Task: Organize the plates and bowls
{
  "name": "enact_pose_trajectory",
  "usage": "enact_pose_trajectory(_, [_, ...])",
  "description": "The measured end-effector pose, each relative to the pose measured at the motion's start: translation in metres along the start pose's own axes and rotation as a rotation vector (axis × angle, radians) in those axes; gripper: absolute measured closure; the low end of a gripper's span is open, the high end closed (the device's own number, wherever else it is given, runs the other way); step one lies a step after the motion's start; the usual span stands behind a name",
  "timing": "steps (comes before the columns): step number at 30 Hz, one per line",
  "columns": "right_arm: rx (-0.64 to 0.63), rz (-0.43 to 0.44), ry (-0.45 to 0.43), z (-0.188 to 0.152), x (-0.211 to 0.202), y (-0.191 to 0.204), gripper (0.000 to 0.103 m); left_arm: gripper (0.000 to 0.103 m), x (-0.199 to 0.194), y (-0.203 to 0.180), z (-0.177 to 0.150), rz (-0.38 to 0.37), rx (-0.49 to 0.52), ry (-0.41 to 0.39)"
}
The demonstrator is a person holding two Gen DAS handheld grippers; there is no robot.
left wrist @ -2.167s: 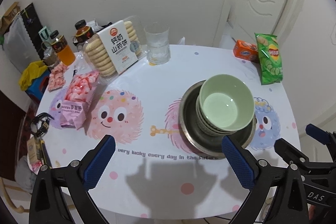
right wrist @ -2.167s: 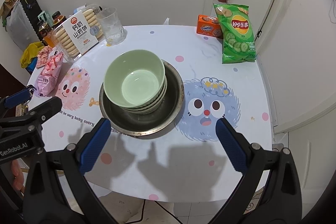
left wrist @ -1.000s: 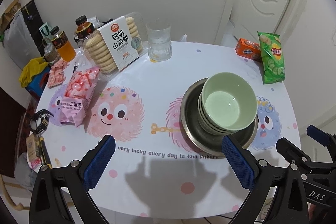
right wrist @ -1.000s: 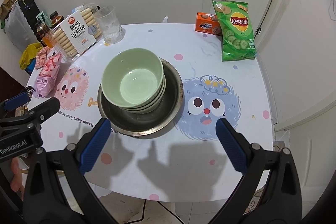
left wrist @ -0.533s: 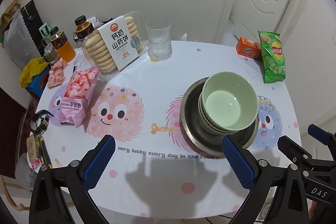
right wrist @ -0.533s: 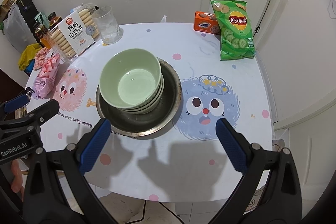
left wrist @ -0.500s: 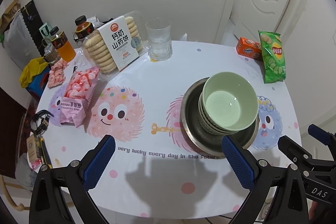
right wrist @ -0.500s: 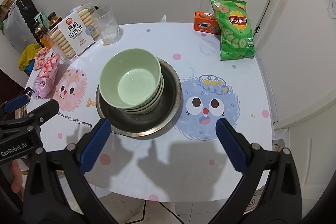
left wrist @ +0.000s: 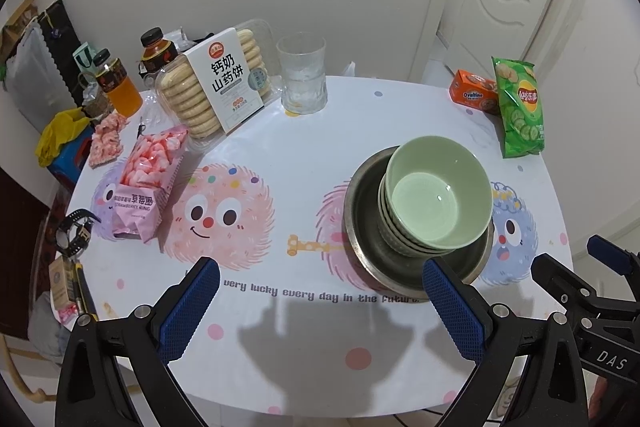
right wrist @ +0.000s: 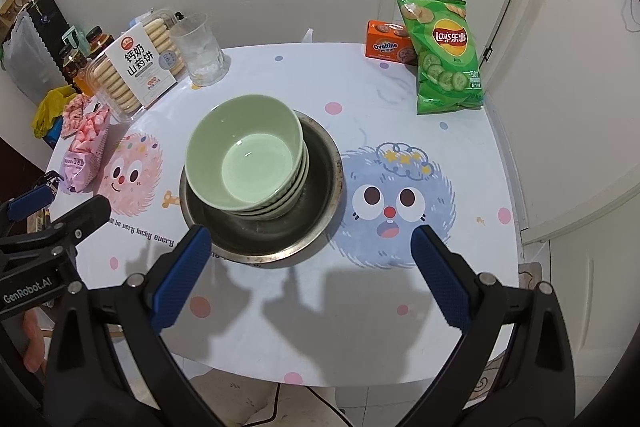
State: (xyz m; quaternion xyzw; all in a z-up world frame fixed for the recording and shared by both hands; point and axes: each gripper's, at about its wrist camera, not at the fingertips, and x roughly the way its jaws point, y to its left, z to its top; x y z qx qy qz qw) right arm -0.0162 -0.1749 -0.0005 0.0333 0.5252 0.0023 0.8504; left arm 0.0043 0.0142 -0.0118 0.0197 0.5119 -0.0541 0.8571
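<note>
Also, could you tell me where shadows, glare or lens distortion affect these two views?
Left wrist view: gripper shadows fall on the table near its front edge; fisheye bends the door frame. Right wrist view: similar shadows, a small glint inside the green bowl, dark vignetted corners.

Only rims visible of the lower bowls in the green bowl stack (right wrist: 244, 155), count unclear. Floor of the metal basin (right wrist: 316, 163) mostly covered by that stack. Near rim of the basin hidden behind a blue fingertip (left wrist: 452, 303) at 5 o'clock in the left wrist view. Bottles (left wrist: 120, 83) at 10 o'clock partly hidden behind the biscuit box (left wrist: 224, 83), labels too small to read. Right gripper (left wrist: 600, 291) cut off at the 4 o'clock edge. Small print on the chip bag (right wrist: 444, 55) unreadable.
</note>
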Motion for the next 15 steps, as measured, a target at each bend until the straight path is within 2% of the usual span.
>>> enact_pose_trajectory(15, [0.0, -0.002, 0.001, 0.001, 0.0012, -0.0003, 0.003, 0.0, 0.0037, 0.0035, -0.0003, -0.015, 0.0, -0.012])
